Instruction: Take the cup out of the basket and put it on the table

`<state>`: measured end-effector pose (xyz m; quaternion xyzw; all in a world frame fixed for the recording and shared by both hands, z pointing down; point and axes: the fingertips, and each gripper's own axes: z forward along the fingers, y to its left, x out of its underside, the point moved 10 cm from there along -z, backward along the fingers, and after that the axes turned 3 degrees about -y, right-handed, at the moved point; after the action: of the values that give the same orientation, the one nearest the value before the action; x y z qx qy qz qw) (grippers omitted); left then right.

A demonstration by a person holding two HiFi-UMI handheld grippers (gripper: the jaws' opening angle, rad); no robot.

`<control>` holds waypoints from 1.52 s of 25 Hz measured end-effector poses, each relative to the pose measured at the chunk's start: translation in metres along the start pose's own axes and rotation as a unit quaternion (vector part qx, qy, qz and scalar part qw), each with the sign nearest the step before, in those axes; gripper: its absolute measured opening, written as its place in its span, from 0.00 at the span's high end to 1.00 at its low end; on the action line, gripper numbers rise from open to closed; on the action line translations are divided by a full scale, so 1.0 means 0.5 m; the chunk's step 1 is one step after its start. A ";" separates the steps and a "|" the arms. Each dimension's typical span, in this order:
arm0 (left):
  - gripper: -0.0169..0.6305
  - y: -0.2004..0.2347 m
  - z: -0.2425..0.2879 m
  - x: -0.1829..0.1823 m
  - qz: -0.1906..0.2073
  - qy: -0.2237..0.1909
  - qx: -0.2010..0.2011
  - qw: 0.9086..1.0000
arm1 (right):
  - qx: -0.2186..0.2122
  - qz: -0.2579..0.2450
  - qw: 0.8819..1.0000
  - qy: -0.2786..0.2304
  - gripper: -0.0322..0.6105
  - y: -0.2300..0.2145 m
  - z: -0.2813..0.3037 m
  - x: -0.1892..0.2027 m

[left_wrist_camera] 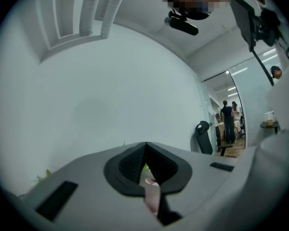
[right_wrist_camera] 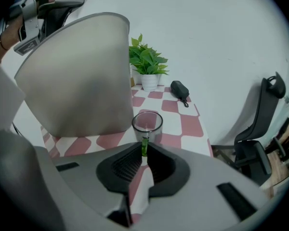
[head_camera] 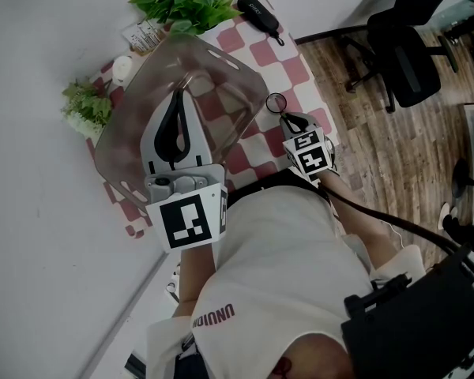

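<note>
At 3 o'clock from the basket, the clear cup is low over the checkered table. The right gripper pinches its rim with jaws nearly closed. The left gripper is clamped on the tipped basket. The putting-down step looks near its end. Next, the right jaws should open gently.

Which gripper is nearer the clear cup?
Right. The right gripper pinches the clear cup; the left gripper is apart from it, at the tilted basket.

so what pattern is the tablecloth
Red and white checks on the tablecloth, seen best in the right gripper view.
</note>
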<state>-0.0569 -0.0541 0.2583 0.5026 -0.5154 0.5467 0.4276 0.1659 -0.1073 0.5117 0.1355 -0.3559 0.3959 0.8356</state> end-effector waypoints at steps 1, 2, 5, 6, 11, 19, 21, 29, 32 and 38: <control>0.95 -0.001 0.000 0.000 0.000 0.000 0.000 1.000 | 0.000 -0.001 1.000 0.002 0.88 0.000 0.002 0.003; 0.95 -0.002 0.000 0.000 0.000 0.000 0.001 1.000 | 0.000 -0.001 1.000 0.003 0.88 -0.001 0.004 0.005; 0.95 -0.003 -0.002 0.000 0.001 0.001 0.000 1.000 | -0.002 0.003 1.000 0.006 0.88 -0.001 0.008 0.011; 0.95 -0.002 -0.003 0.000 0.002 0.001 -0.001 1.000 | -0.003 0.003 1.000 0.006 0.88 -0.001 0.010 0.012; 0.95 -0.001 -0.005 0.000 0.003 0.000 -0.002 1.000 | -0.002 -0.001 1.000 0.009 0.88 0.000 0.013 0.021; 0.95 -0.002 -0.005 -0.001 0.005 -0.002 -0.003 1.000 | -0.010 0.006 1.000 0.009 0.88 -0.002 0.013 0.029; 0.95 -0.002 -0.005 -0.001 0.005 -0.002 -0.003 1.000 | -0.013 0.008 1.000 0.008 0.88 -0.003 0.014 0.030; 0.95 -0.002 -0.004 0.000 0.005 -0.001 -0.002 1.000 | -0.016 0.015 1.000 0.019 0.87 -0.006 0.017 0.035; 0.95 -0.002 -0.005 -0.001 0.004 -0.003 -0.003 1.000 | -0.015 0.015 0.999 0.025 0.87 -0.006 0.018 0.036; 0.95 0.000 -0.005 -0.001 0.001 -0.004 -0.004 1.000 | -0.021 0.016 0.999 0.030 0.87 -0.006 0.019 0.038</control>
<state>-0.0571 -0.0514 0.2578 0.5024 -0.5198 0.5428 0.4275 0.1718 -0.1032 0.5320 0.1004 -0.3413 0.4052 0.8422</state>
